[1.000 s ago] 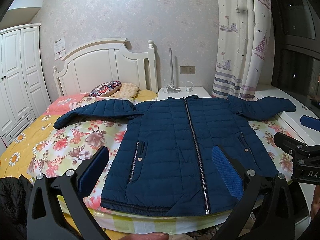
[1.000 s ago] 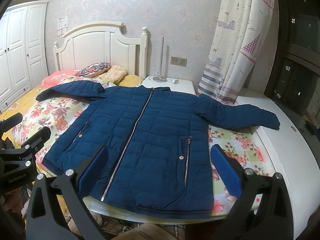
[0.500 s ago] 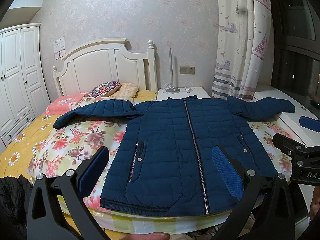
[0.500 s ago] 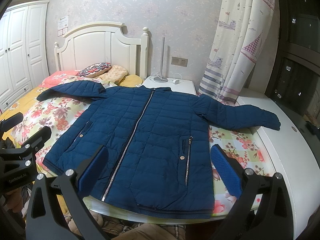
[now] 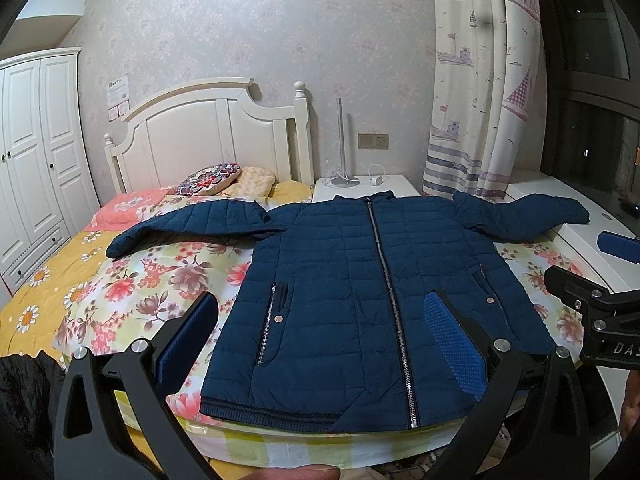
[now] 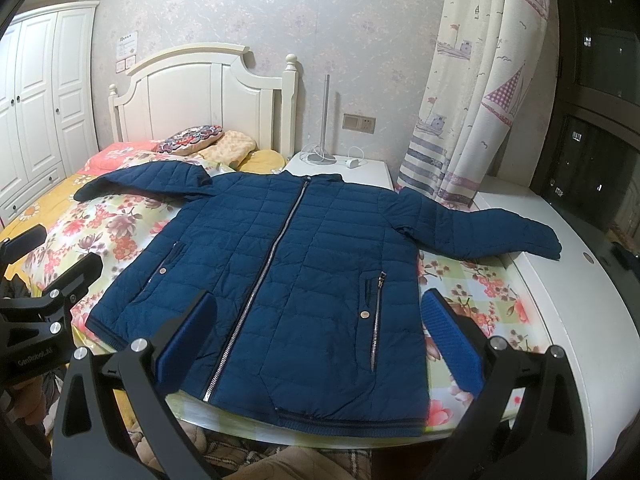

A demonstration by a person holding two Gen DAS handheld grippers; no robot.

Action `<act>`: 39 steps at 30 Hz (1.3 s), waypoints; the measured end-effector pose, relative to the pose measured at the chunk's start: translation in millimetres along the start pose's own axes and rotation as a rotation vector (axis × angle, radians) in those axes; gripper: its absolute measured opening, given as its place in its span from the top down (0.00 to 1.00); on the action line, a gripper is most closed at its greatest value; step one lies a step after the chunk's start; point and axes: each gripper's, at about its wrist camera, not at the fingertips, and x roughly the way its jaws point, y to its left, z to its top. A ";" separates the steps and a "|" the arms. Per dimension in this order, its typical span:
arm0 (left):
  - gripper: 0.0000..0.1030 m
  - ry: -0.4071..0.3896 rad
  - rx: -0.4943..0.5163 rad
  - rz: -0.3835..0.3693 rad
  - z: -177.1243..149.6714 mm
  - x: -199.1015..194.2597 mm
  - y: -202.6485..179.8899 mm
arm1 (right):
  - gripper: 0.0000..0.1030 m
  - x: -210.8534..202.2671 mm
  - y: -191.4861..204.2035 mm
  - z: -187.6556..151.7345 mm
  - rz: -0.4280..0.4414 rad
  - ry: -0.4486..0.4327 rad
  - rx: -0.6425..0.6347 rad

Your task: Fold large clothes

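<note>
A: Two grippers are in view, neither touching the garment. What is at far left?

B: White wardrobe (image 5: 32, 160), then the bed (image 5: 120, 292) with its floral cover and white headboard (image 5: 208, 132). Two pillows (image 5: 224, 176) lie against the headboard.

A: Location of the navy quilted jacket (image 5: 360, 288)?

B: Flat on the bed, front side up, silver zipper (image 5: 390, 292) closed along the centre. Hem at the near bed edge, collar toward the nightstand (image 5: 364, 186). Both sleeves are spread outward; the right-side sleeve (image 6: 480, 228) reaches onto the white ledge (image 6: 580, 320) beside the bed.

A: Left gripper (image 5: 324, 336) condition?

B: Fingers spread wide, nothing between them. It is held above the near bed edge, over the jacket's lower left half.

A: Right gripper (image 6: 316, 332)?

B: Same: fingers spread wide, nothing held, positioned above the jacket's hem area toward the right pocket (image 6: 374, 308).

A: Far right?

B: Sailboat-print curtain (image 6: 472, 92), then a dark window (image 6: 600, 100).
</note>
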 end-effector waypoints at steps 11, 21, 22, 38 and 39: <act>0.04 0.042 0.001 -0.015 -3.7 15.0 -2.5 | 0.02 19.6 7.6 -5.6 0.004 0.036 0.002; 0.04 0.157 0.057 -0.020 -4.9 101.9 -14.9 | 0.02 92.5 -30.8 -26.4 0.000 0.151 0.079; 0.04 0.184 0.078 -0.012 -3.8 125.3 -18.6 | 0.02 104.2 -40.4 -28.1 -0.009 0.173 0.101; 0.04 0.482 0.008 -0.043 5.6 390.1 20.3 | 0.02 307.5 -326.4 -7.0 -0.288 0.182 0.646; 0.04 0.462 -0.004 -0.061 2.9 390.8 24.6 | 0.02 315.0 -332.9 -6.2 -0.298 0.187 0.658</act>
